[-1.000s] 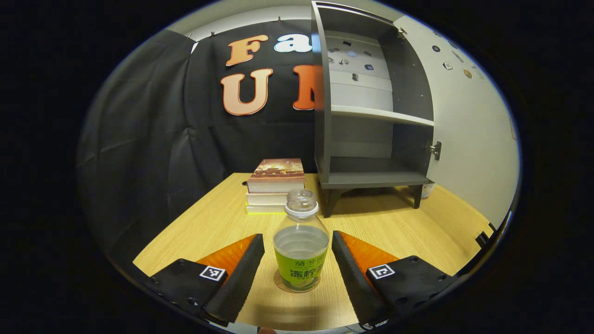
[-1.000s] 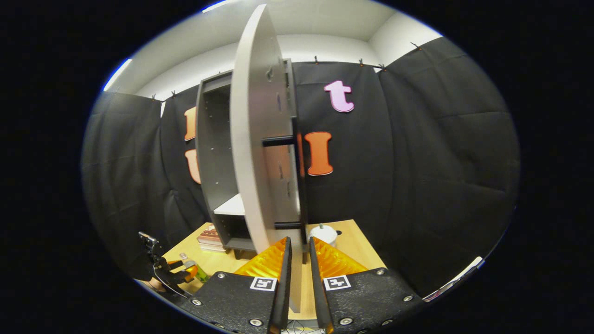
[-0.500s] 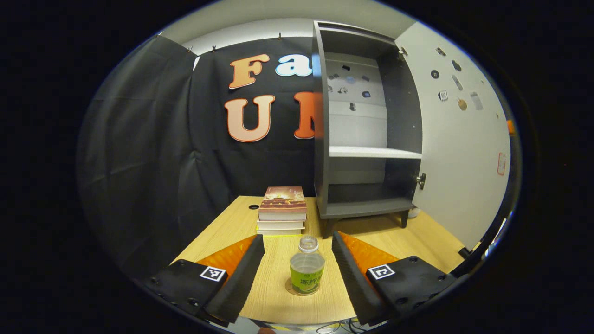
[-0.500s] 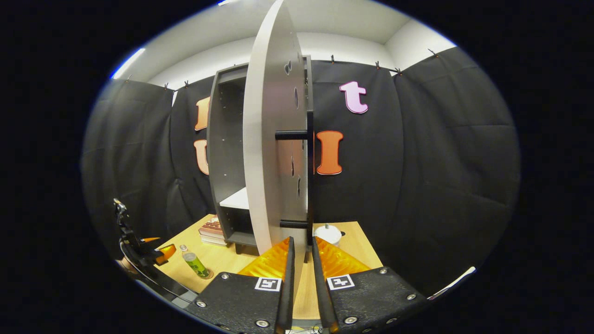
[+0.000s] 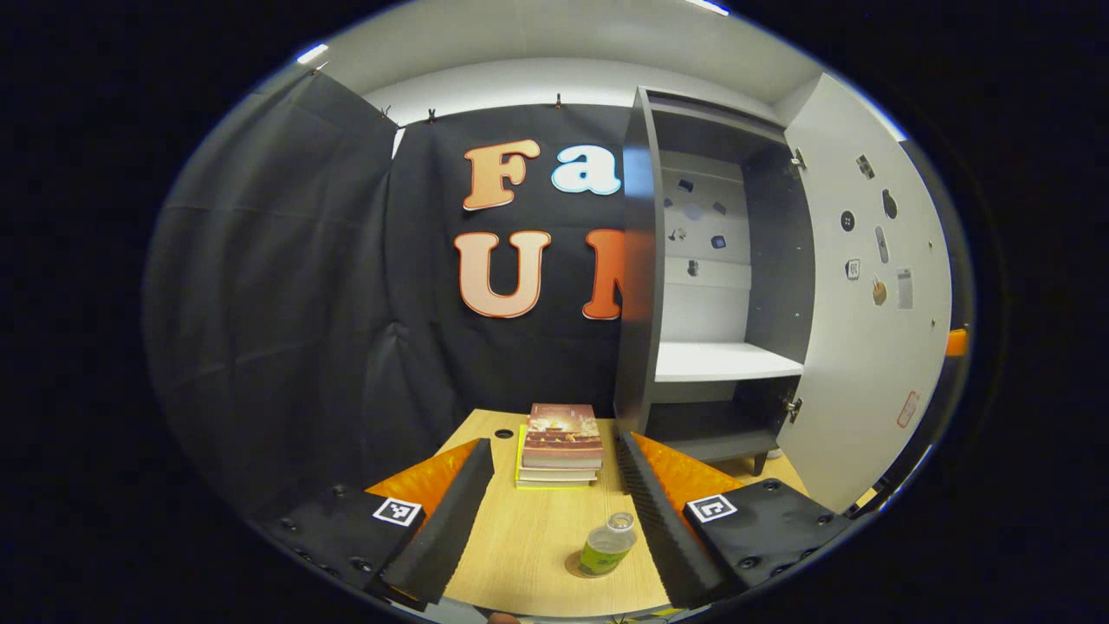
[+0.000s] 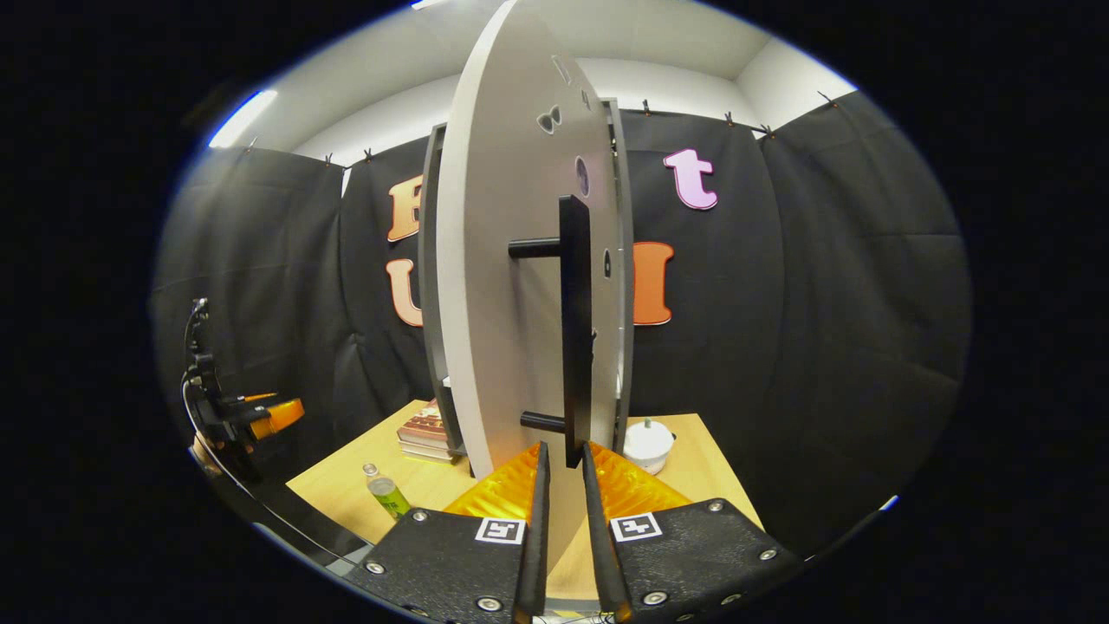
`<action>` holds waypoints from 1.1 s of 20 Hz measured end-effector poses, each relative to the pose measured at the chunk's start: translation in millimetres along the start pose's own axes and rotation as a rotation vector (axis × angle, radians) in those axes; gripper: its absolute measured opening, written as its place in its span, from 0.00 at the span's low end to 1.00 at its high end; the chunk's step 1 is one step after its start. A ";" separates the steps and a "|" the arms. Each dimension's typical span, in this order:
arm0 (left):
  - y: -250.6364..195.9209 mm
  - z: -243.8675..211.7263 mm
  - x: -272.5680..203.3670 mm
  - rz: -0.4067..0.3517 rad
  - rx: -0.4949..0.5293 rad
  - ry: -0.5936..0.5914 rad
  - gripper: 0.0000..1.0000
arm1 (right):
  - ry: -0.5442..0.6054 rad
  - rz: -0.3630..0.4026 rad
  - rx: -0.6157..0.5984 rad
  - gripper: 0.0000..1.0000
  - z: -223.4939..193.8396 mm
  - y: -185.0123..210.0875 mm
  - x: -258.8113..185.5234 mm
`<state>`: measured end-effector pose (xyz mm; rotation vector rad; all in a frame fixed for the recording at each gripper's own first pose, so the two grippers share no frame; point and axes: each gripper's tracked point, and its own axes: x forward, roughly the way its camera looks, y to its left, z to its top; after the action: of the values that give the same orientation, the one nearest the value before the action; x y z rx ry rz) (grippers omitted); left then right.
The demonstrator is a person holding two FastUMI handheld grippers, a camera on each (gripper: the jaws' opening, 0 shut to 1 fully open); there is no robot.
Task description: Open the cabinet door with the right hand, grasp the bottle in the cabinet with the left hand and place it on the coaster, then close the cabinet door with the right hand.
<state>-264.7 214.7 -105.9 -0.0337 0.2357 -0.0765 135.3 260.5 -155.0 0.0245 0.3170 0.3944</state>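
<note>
My left gripper (image 5: 554, 485): jaws spread wide, holding nothing, ribbed inner faces visible. The bottle (image 5: 607, 544) stands upright on the round coaster (image 5: 575, 567) on the pale wood-grain table (image 5: 528, 555); it is clear plastic, uncapped, with a green label, and sits between and below my left fingers, touching neither.

Cabinet (image 5: 643, 286): dark grey box on short legs, with a white shelf (image 5: 723, 360) across the middle. Its door (image 5: 866, 286) is flat, light grey and smooth, dotted with small stickers, and stands swung open on the right. A stack of books (image 5: 561, 444) lies just left of the cabinet foot.

My right gripper (image 6: 561, 477): jaws nearly closed, a narrow gap left, flanking the door's lower edge below the handle (image 6: 573, 321), a long black bar on two pegs. I cannot tell whether the fingers press on the door. The door stands edge-on here and hides the cabinet interior.

The right gripper view also gives a small white lidded pot (image 6: 648, 444) on the table right of the door, and my left gripper, seen from the side, raised clear of the bottle.
</note>
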 end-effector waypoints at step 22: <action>138.0 64.6 22.0 0.058 0.025 -0.050 0.96 | -0.050 0.209 0.118 0.24 26.9 156.5 115.5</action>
<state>-218.4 352.1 -54.0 -0.0042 0.1853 -0.0206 186.1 450.1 -150.7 0.1841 0.2887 0.5812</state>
